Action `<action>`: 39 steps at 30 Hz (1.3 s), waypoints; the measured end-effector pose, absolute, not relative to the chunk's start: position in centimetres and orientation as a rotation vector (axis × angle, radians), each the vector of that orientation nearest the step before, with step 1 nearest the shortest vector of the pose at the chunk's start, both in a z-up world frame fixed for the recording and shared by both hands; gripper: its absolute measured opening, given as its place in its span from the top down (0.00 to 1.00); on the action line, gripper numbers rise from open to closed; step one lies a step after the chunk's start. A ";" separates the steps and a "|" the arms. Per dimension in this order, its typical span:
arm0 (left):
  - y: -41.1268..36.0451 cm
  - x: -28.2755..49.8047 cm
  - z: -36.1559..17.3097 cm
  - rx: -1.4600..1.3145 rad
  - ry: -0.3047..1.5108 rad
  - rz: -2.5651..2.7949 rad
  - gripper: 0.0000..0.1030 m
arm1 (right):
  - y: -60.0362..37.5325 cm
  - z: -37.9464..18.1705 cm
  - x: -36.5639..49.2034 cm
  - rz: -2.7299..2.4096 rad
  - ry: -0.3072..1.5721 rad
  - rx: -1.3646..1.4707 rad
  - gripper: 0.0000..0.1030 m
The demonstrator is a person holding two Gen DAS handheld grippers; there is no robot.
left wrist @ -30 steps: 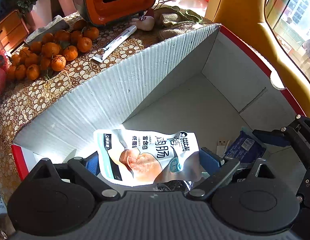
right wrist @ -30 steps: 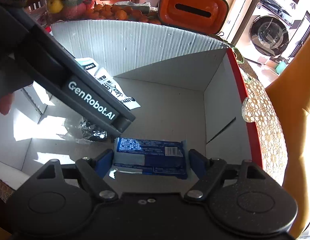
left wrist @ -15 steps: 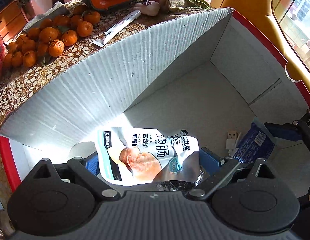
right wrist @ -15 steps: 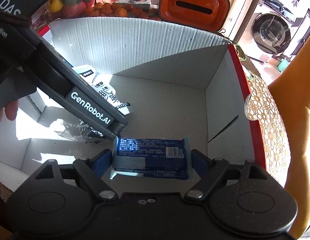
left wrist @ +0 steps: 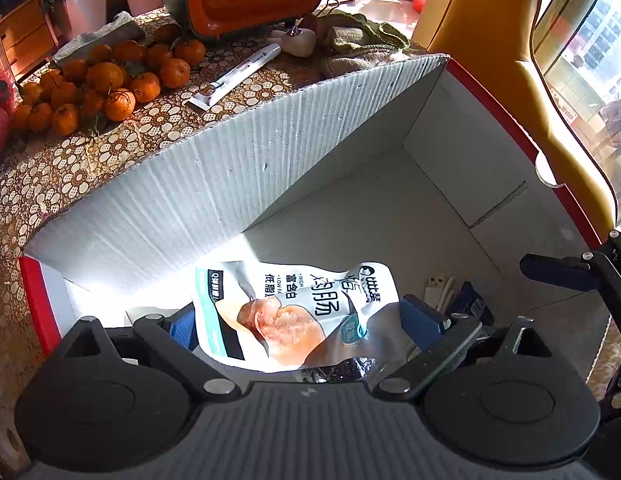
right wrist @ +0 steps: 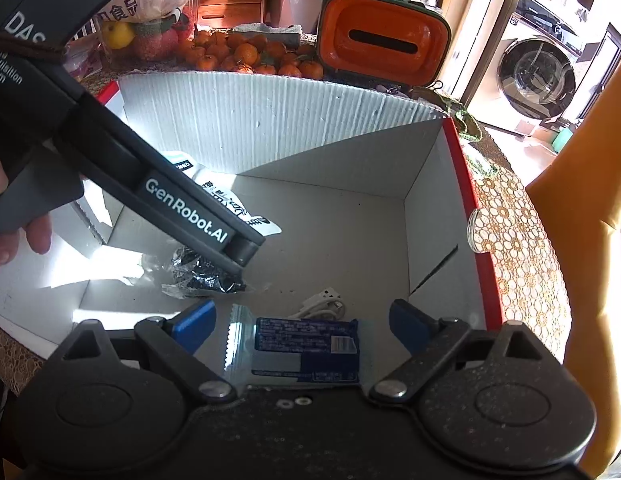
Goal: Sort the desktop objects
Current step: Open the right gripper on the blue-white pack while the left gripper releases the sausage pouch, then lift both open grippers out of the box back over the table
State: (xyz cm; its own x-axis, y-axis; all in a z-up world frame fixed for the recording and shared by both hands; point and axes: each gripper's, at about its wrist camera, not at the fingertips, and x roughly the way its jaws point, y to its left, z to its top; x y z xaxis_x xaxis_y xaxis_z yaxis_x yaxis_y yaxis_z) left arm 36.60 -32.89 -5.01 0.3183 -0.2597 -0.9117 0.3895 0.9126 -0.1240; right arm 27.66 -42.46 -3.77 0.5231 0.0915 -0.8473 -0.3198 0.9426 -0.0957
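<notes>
Through the left wrist camera, my left gripper (left wrist: 302, 324) had tipped back a little from half a second before, so more of the tablecloth beyond the cardboard box (left wrist: 230, 184) showed. The chicken sausage pouch (left wrist: 294, 312) sat in the same place between my fingers as before, low in the near left part of the box. Its left edge met the left pad and its right edge came just short of the right one. I could not tell whether I was pinching it or only straddling it. Its long axis ran left to right across the fingers, and its print read upside down to me.

Through the right wrist camera, the fingers of my right gripper (right wrist: 302, 322) had spread wider than a moment earlier and stood clear of the blue packet (right wrist: 306, 348). I judged it released, so that item was sorted. It lay flat on the near floor of the box, long axis left to right, serrated clear end pointing left, barcode toward the right. A white USB cable (right wrist: 322, 304) lay just beyond it, and a crumpled dark wrapper (right wrist: 202, 272) to the far left.
</notes>
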 end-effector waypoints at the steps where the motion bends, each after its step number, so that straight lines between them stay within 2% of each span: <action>1: -32.8 36.5 -4.9 0.123 1.168 -0.432 0.03 | -42.5 -3.5 27.5 0.250 0.988 -0.253 0.09; 19: -30.6 32.7 -0.7 0.086 1.084 -0.470 0.03 | -42.4 0.7 23.2 0.260 0.901 -0.222 0.08; 39: -26.8 24.0 6.6 0.095 0.937 -0.520 0.03 | -38.8 6.7 16.3 0.342 0.749 -0.199 0.08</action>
State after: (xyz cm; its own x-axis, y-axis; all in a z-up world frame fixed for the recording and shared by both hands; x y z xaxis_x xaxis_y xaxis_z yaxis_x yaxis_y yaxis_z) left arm 24.00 -26.76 6.55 0.4787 -0.3851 -0.7890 0.4658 0.8732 -0.1436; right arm 16.26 -38.75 6.69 0.6811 0.2324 -0.6943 -0.3725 0.9264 -0.0554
